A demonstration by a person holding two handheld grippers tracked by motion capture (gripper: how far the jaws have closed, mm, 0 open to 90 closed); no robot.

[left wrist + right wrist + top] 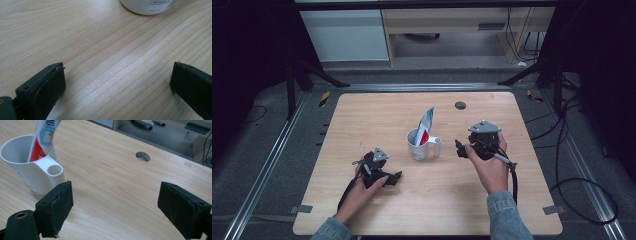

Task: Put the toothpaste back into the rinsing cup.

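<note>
A white cup (418, 148) stands in the middle of the wooden table (362, 115), and a red, white and blue toothpaste tube (426, 125) leans upright inside it. The cup's side holder ring (54, 170) faces my right gripper (460, 149), which sits just right of the cup, open and empty. In the right gripper view the cup (27, 177) and the tube (43, 137) appear at the upper left, beyond the right gripper (115, 195). My left gripper (394, 177) rests low on the table, to the cup's front left, open with nothing between its jaws. In the left gripper view the cup's base (147, 6) is at the top edge, ahead of the left gripper (117, 75).
A round cable hole (460, 105) sits in the table's far part, behind the cup. Black cables (562, 170) trail off the right edge onto the floor. Cabinets (347, 35) stand beyond the table's far edge.
</note>
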